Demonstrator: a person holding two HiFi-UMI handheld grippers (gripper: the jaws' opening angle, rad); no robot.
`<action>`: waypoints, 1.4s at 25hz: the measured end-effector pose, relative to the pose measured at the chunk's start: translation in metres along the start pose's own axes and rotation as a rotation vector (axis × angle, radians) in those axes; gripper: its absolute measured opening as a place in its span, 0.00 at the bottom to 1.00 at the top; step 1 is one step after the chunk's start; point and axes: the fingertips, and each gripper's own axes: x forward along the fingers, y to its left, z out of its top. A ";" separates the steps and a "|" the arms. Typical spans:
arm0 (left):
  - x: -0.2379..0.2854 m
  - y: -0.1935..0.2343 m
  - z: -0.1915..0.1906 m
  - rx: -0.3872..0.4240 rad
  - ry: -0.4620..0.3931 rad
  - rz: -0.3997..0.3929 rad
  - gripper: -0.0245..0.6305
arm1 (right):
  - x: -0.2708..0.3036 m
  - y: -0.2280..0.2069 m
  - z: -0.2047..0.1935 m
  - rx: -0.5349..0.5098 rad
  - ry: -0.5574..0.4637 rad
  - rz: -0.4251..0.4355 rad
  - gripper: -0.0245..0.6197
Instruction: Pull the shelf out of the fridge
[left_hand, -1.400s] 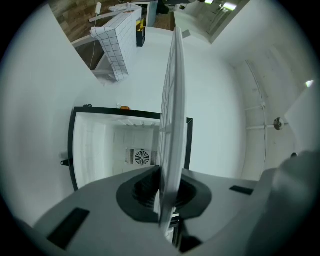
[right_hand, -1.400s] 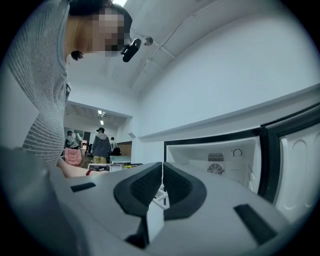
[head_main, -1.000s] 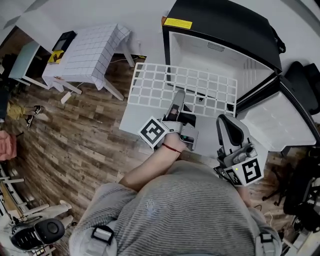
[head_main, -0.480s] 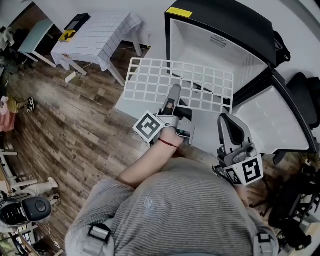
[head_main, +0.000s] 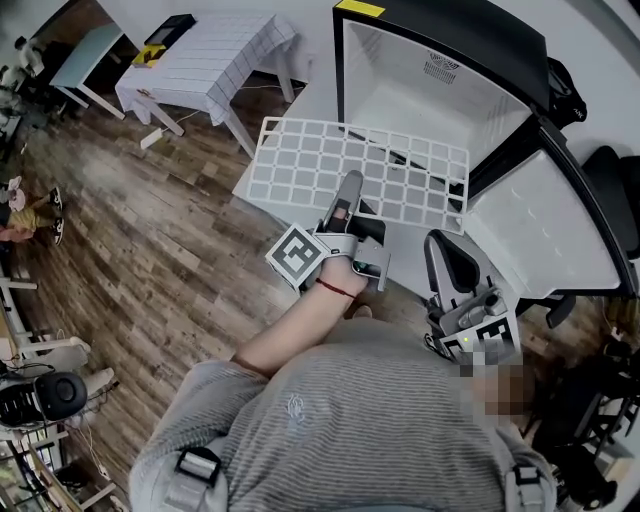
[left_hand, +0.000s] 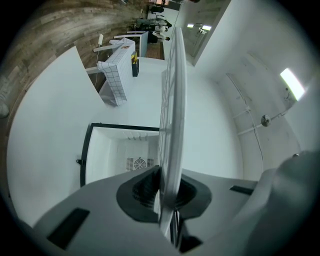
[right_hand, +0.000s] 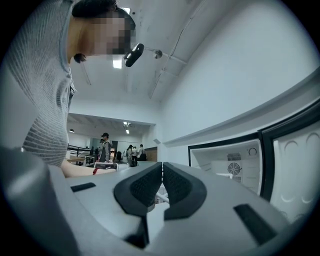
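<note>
One white wire shelf (head_main: 362, 172) is hanging in the air, out of the fridge, and the left gripper (head_main: 345, 196) is holding it by its near edge. In the left gripper view the shelf (left_hand: 173, 95) is standing edge-on and is running straight forward from the jaws. The two jaws of the left gripper (left_hand: 168, 201) are nearly closed and their dark pads are pressing on the thin edge from both sides. The grid is spreading out ahead of these jaws and to both sides of them.

The right gripper (head_main: 447, 262) is staying to the right of the shelf, apart from it. Its two jaws are standing together, with only a thin slit between the pads, and the right gripper (right_hand: 162, 186) is holding nothing.

Beyond the jaws of both grippers one black fridge (head_main: 480, 40) is standing open, with a white inside. Its one door (head_main: 545, 235) is swung out, ahead of the right jaws and to their right. Far to the left of the left jaws one table (head_main: 215, 50) with a white checked cloth is standing on the wooden floor (head_main: 150, 230).
</note>
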 end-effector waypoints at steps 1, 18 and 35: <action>-0.004 0.001 -0.002 0.000 -0.003 0.002 0.08 | -0.004 0.004 -0.002 0.002 0.006 0.009 0.06; -0.003 -0.030 0.030 0.277 -0.063 -0.102 0.08 | -0.050 0.018 0.002 0.039 -0.012 0.006 0.06; 0.010 -0.055 0.018 1.413 0.199 -0.054 0.09 | -0.030 0.026 -0.001 0.039 -0.014 0.028 0.06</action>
